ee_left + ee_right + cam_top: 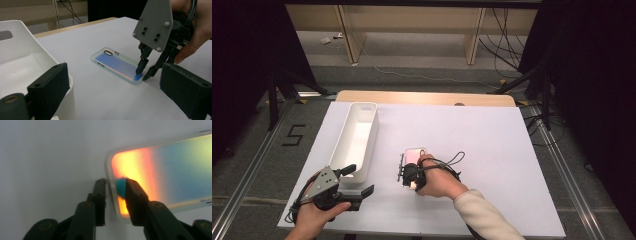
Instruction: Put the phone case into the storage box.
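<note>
A clear iridescent phone case lies flat on the white table, camera hole at its far end. My right gripper comes down on its near corner. One jaw stands inside the case and the other just outside, and they pinch the raised rim between them. In the right gripper view the inner pad shows teal against the glowing orange and blue back. My left gripper rests low at the front left, beside the bin's near end, jaws wide apart with nothing between them.
A long white bin stands on the table left of the case, and its wall is close beside my left jaw. A black cord loops right of the right hand. The white table top stretches right and far.
</note>
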`<action>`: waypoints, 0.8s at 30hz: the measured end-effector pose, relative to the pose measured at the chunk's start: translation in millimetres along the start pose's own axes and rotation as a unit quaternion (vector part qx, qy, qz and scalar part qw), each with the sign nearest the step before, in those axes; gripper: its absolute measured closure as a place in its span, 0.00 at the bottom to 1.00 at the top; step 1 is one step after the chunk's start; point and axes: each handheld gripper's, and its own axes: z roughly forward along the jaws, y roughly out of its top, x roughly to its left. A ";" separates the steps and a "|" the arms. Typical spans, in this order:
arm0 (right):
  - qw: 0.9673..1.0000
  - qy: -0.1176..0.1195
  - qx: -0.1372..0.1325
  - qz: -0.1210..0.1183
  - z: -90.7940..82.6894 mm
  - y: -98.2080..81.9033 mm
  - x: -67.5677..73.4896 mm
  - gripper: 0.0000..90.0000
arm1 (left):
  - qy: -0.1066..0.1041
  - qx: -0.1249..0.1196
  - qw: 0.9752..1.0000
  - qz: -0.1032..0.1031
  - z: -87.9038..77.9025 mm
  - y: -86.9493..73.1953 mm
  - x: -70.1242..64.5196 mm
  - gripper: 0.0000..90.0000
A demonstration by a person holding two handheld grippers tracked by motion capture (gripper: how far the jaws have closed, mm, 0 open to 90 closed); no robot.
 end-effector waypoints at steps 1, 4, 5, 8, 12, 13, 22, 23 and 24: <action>1.000 0.000 0.000 0.000 0.0 0.0 0.0 0.85 | -0.001 0.000 1.000 0.003 0.0 0.2 0.3 0.09; 1.000 -0.003 0.001 -0.010 -0.2 -0.1 1.8 0.88 | 0.000 0.000 1.000 0.002 -0.3 0.2 -0.2 0.09; 1.000 -0.002 0.011 0.001 -1.1 0.4 4.2 0.89 | -0.001 0.000 1.000 0.002 -0.3 0.2 -0.2 0.09; 1.000 -0.009 0.005 -0.020 -0.3 1.4 5.1 0.92 | -0.001 0.000 1.000 0.002 -0.3 0.1 -0.3 0.09; 1.000 -0.012 0.016 -0.020 -1.5 1.6 8.4 0.95 | -0.002 0.000 1.000 0.002 -0.1 -0.1 -0.2 0.09; 1.000 -0.013 0.016 -0.022 -1.5 1.4 8.6 0.95 | -0.002 0.000 1.000 0.002 -0.2 -0.1 -0.2 0.09; 0.999 -0.032 -0.010 -0.039 -0.5 -3.0 11.0 0.98 | -0.002 0.002 1.000 0.000 -0.3 -0.1 -1.0 0.10; 0.999 -0.032 -0.009 -0.035 -0.9 -2.9 11.8 0.98 | -0.002 0.002 1.000 0.000 -0.3 -0.1 -0.9 0.10; 0.999 -0.032 -0.008 -0.030 -1.2 -2.6 12.9 0.98 | 0.000 0.002 1.000 0.002 -0.2 -0.1 -0.5 0.10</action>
